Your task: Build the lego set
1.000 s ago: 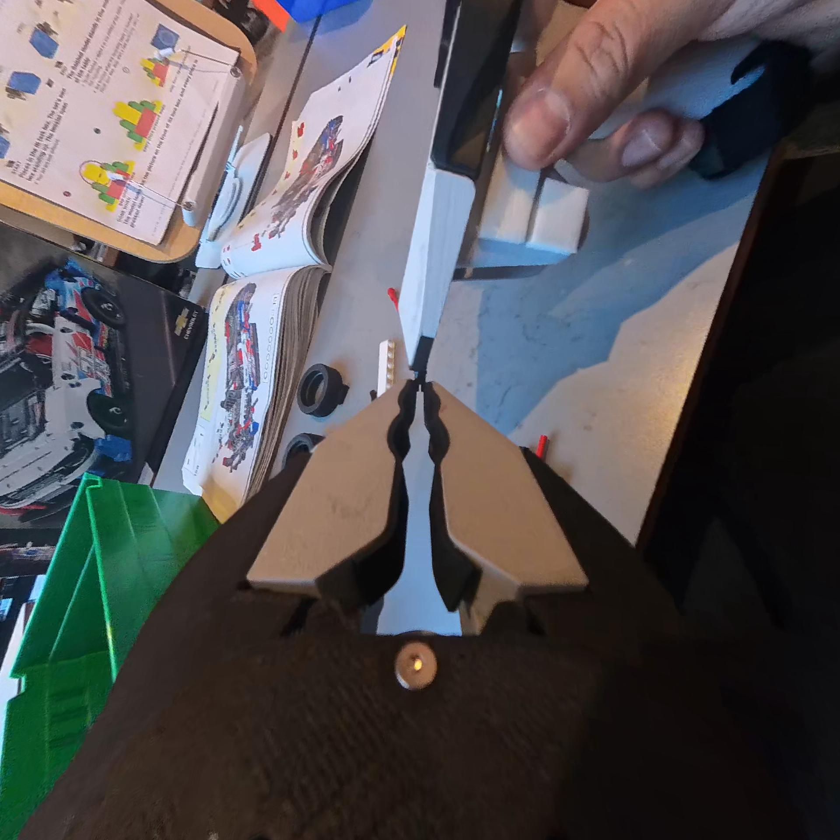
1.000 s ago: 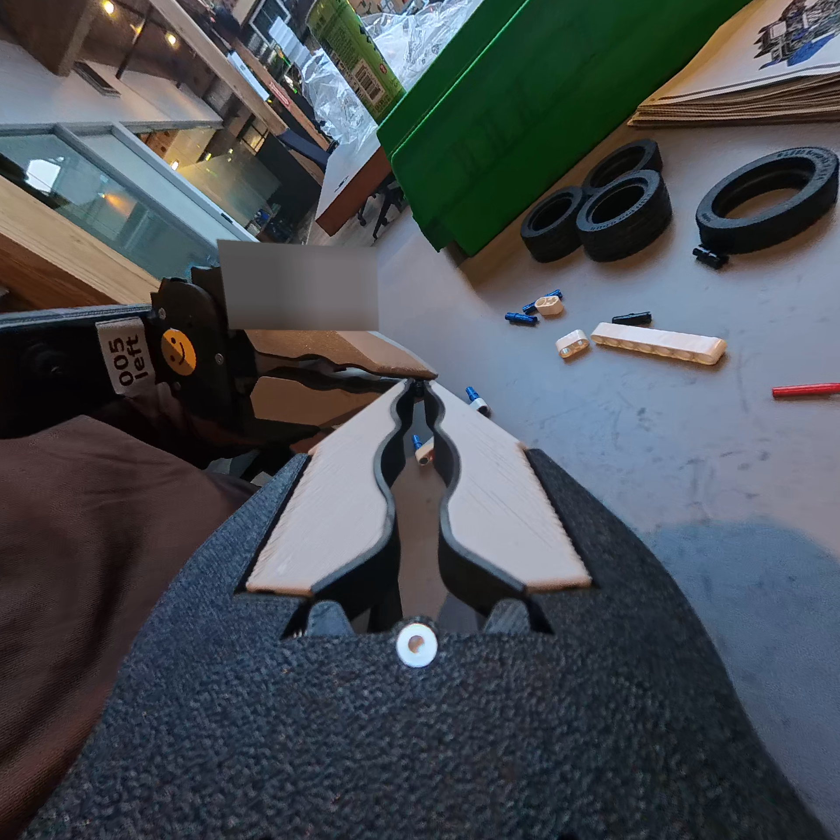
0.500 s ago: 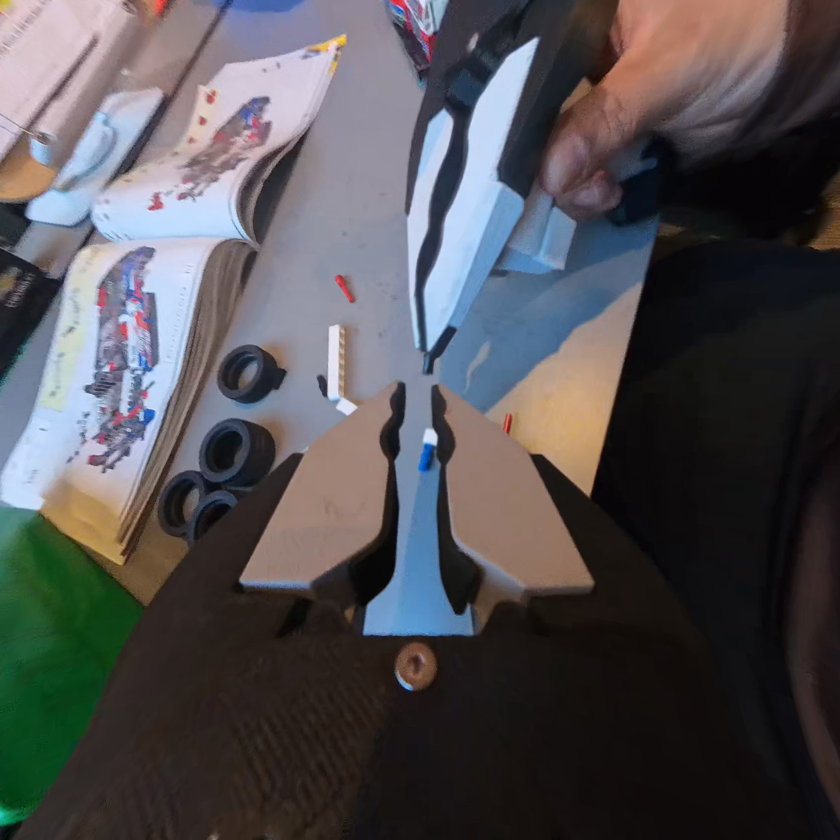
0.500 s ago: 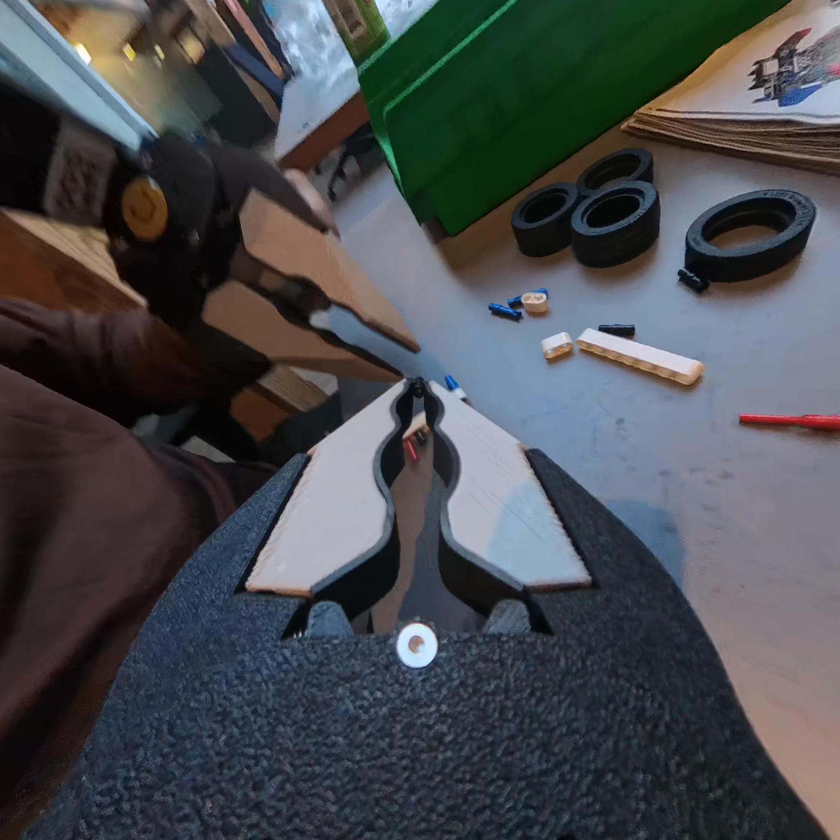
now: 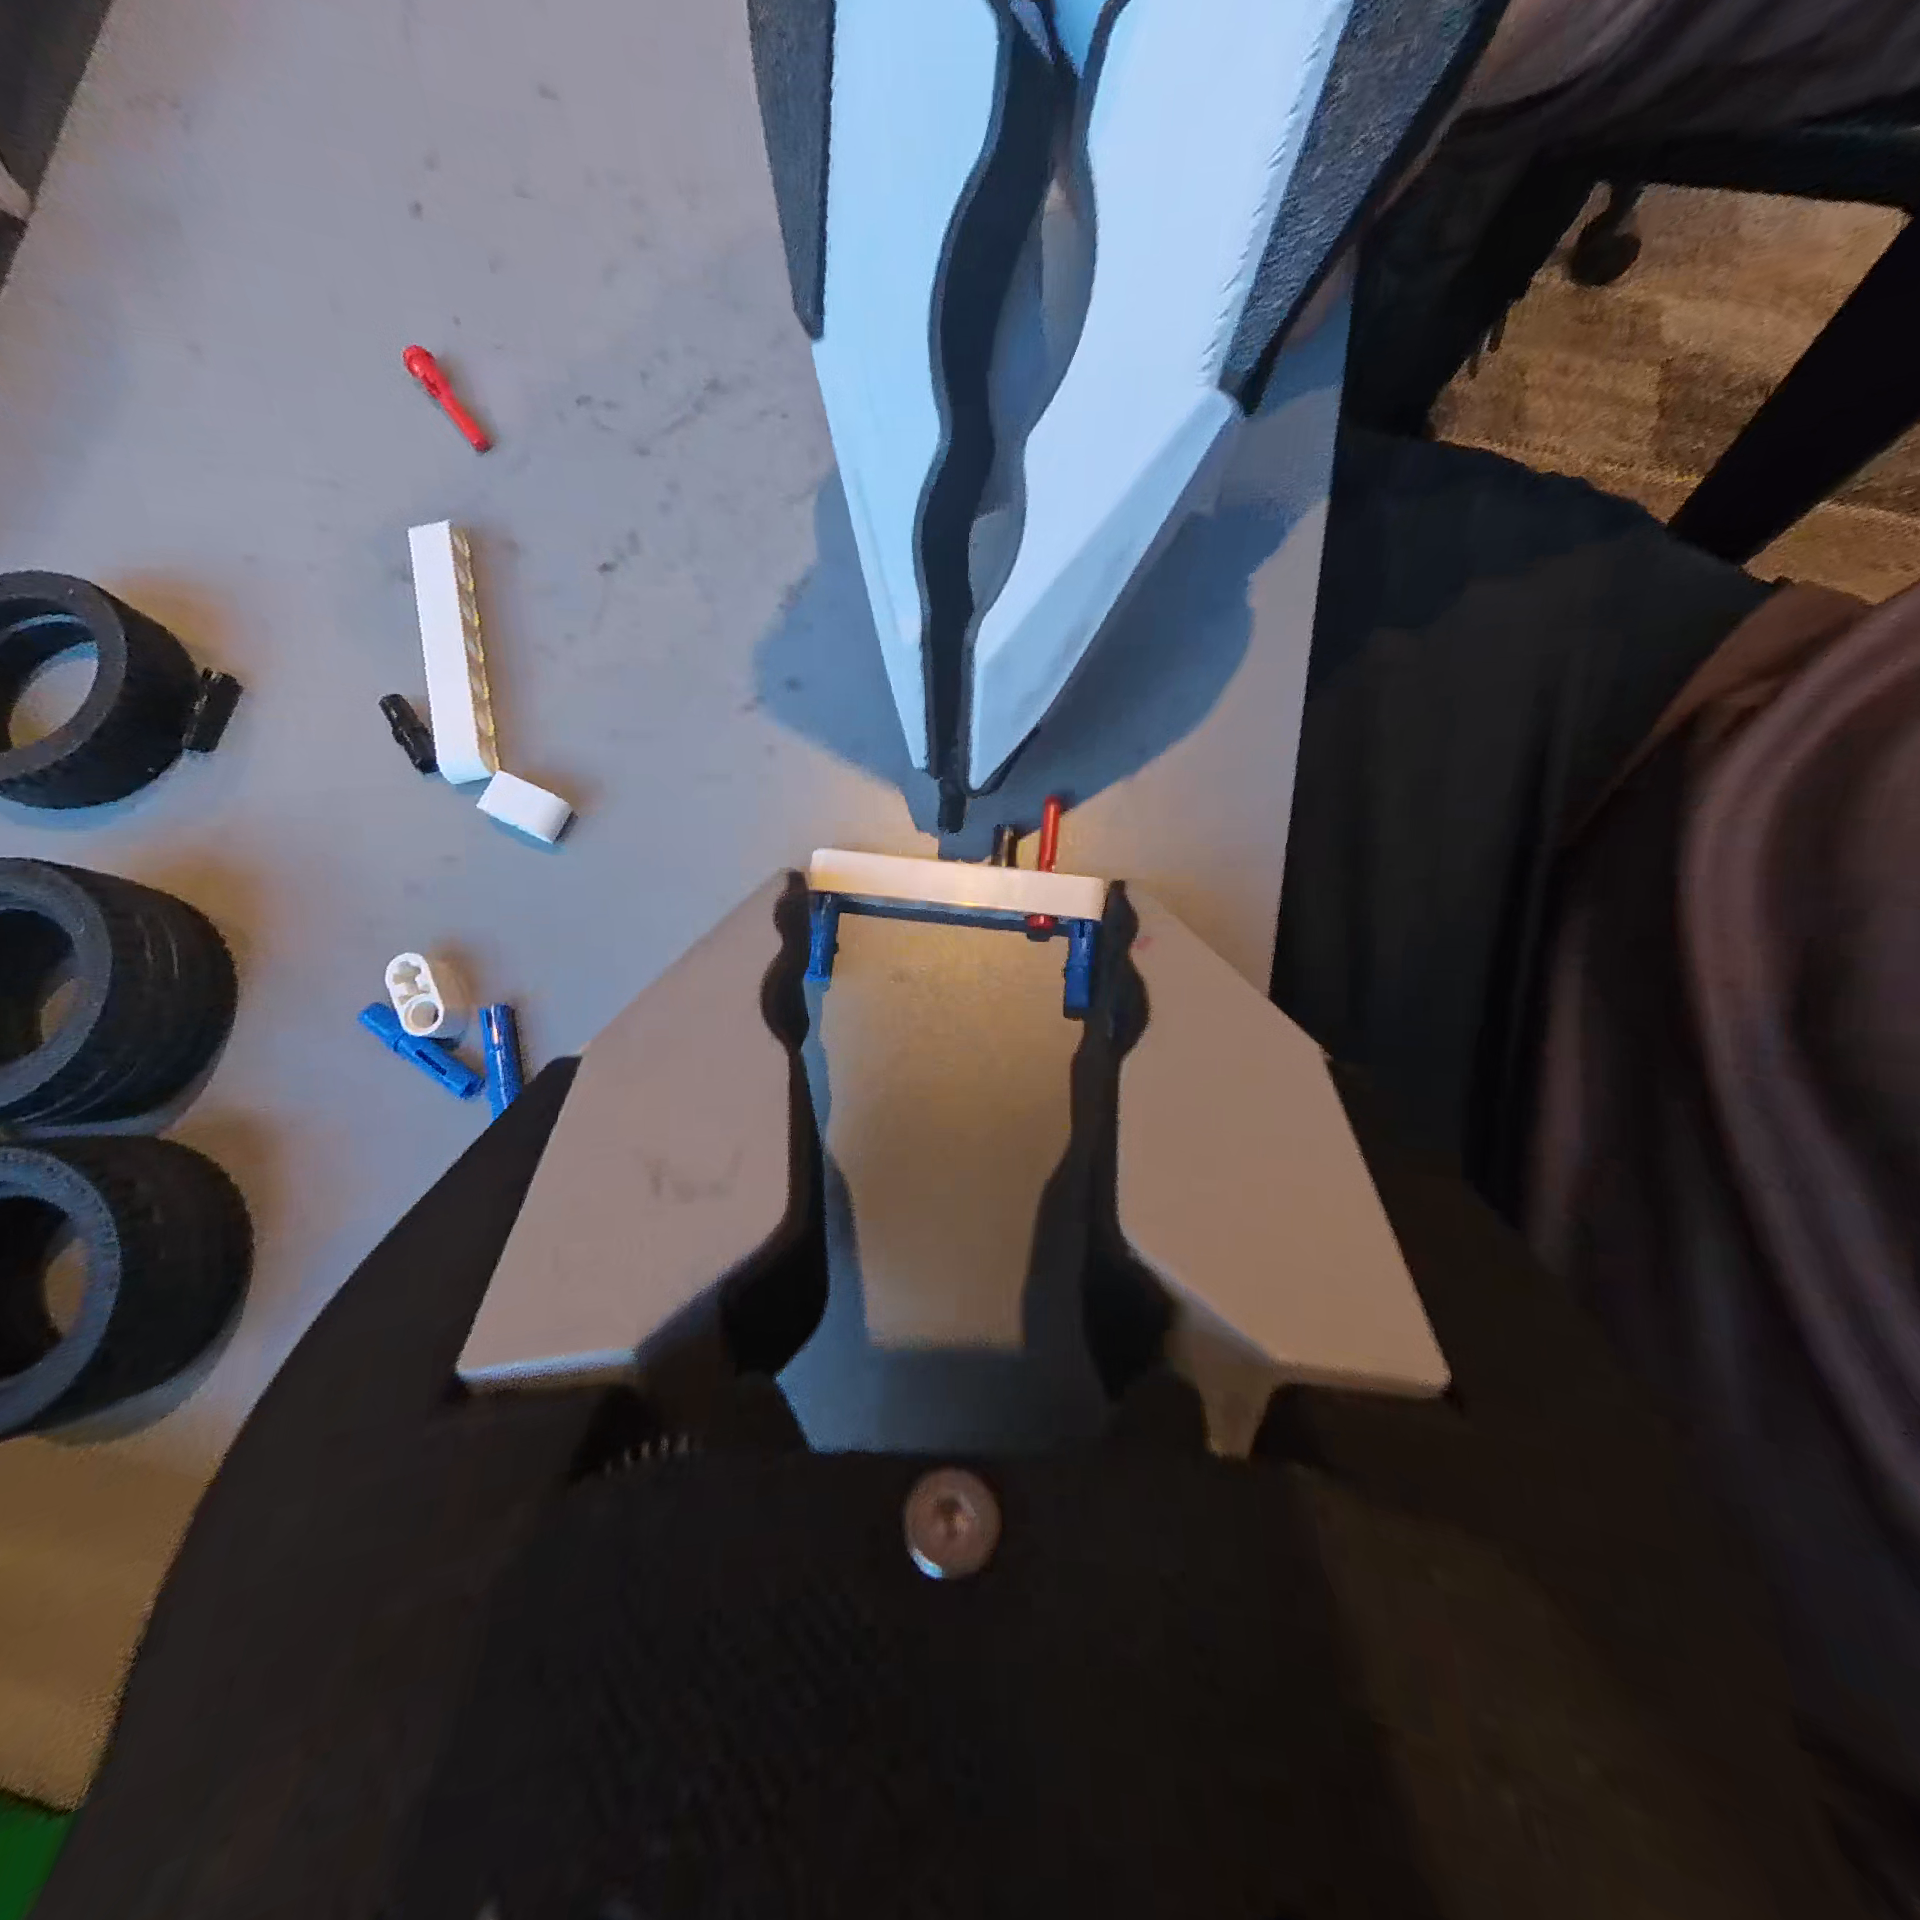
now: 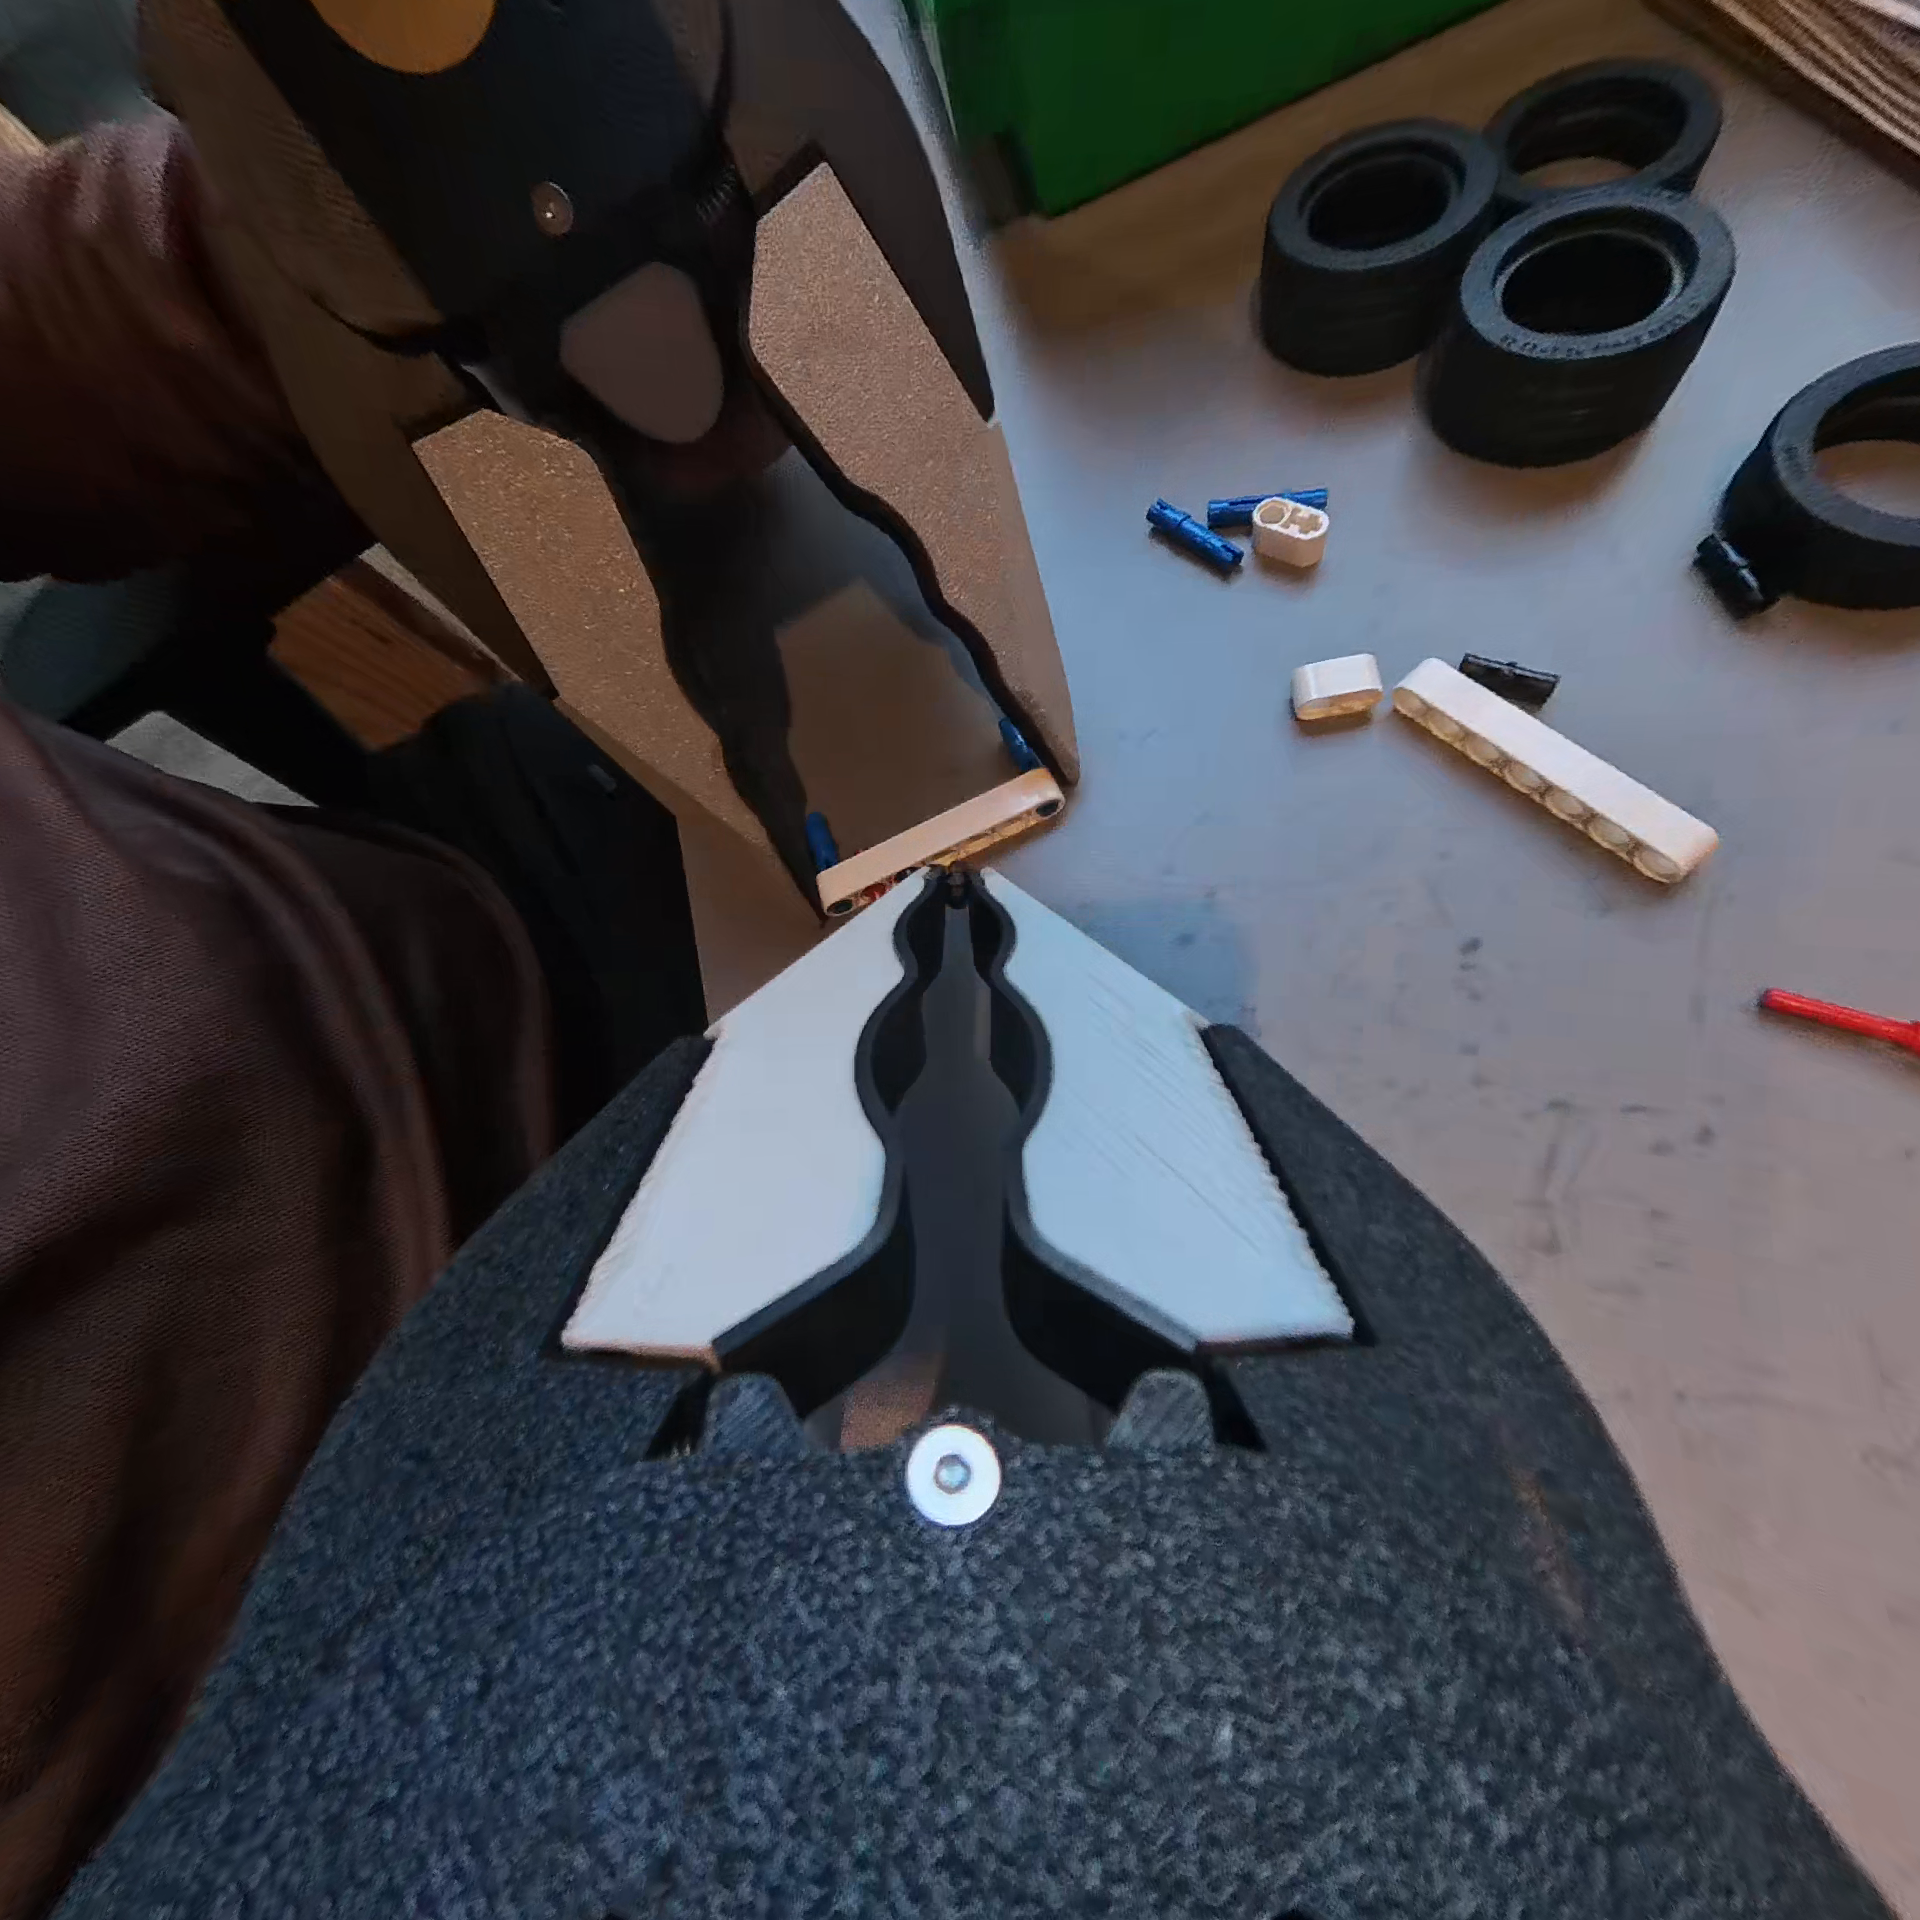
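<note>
My left gripper holds a short white beam lengthwise between its widely spread fingertips, just above the grey table. Blue pins stick out of the beam at both ends, and a red pin passes through it near the right end. My right gripper faces the beam tip to tip. It is shut on a small black pin that touches the beam's middle. In the right wrist view the beam sits across the left gripper.
On the table lie a long white beam, a short white connector, a black pin, blue pins, a red axle and black tyres. A green bin stands behind. The table edge is close by. Left and right tips are no more than a few centimetres apart. The left tips stand about 5 centimetres off the short white connector. Seen from the left wrist view as well.
My left gripper has opened wide and now has the white beam between its tips. Both grippers have swung to face each other, tips nearly touching.
</note>
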The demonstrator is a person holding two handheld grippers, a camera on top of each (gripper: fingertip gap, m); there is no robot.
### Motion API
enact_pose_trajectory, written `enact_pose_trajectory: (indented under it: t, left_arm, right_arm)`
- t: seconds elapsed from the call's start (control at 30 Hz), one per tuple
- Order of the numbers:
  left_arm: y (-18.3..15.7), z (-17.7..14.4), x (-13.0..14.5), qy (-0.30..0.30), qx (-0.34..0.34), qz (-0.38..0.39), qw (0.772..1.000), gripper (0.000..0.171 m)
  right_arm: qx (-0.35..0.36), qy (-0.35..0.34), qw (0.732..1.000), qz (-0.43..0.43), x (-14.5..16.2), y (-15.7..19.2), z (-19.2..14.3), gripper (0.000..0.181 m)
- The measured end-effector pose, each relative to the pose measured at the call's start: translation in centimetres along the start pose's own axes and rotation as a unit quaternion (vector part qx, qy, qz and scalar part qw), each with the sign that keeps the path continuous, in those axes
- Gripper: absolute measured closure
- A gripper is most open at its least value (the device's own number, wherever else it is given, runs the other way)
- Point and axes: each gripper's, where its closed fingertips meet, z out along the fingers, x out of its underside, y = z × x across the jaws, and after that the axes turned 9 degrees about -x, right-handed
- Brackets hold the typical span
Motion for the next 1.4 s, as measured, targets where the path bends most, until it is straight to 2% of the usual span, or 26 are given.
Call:
enact_pose_trajectory:
  t: [0.2, 0.47, 0.7, 0.97, 1.13, 1.33, 1.4]
  left_arm:
    - [0.0, 0.0, 0.0, -0.019, 0.004, -0.003, 1.0, 0.117]
    - [-0.1, -0.2, 0.2, -0.02, 0.01, 0.006, 1.0, 0.117]
    - [-0.2, -0.4, 0.3, -0.022, 0.018, 0.014, 0.999, 0.117]
    - [-0.3, -0.4, 0.1, -0.033, 0.014, 0.045, 0.998, 0.118]
    - [-0.2, -0.9, -0.7, -0.081, -0.059, 0.151, 0.983, 0.118]
    - [-0.2, -1.2, -1.0, -0.107, -0.111, 0.204, 0.967, 0.118]
    - [-0.3, -1.3, -1.1, -0.113, -0.12, 0.217, 0.962, 0.118]
  right_arm:
    - [0.013, 0.047, 0.999, -0.013, 1.2, -0.1, 0.7, 0.177]
    - [0.029, 0.061, 0.996, -0.056, 1.6, 0.1, 0.4, 0.177]
    - [0.015, 0.065, 0.996, -0.063, 1.6, 0.3, 0.5, 0.177]
    - [-0.04, 0.057, 0.998, 0.003, 1.2, 0.7, 1.0, 0.177]
    - [-0.077, 0.028, 0.995, 0.056, 0.9, 1.0, 0.5, 0.178]
    - [-0.135, -0.023, 0.982, 0.131, 0.0, 1.6, 0.0, 0.177]
    - [-0.133, -0.025, 0.98, 0.147, 0.1, 1.3, 0.1, 0.178]
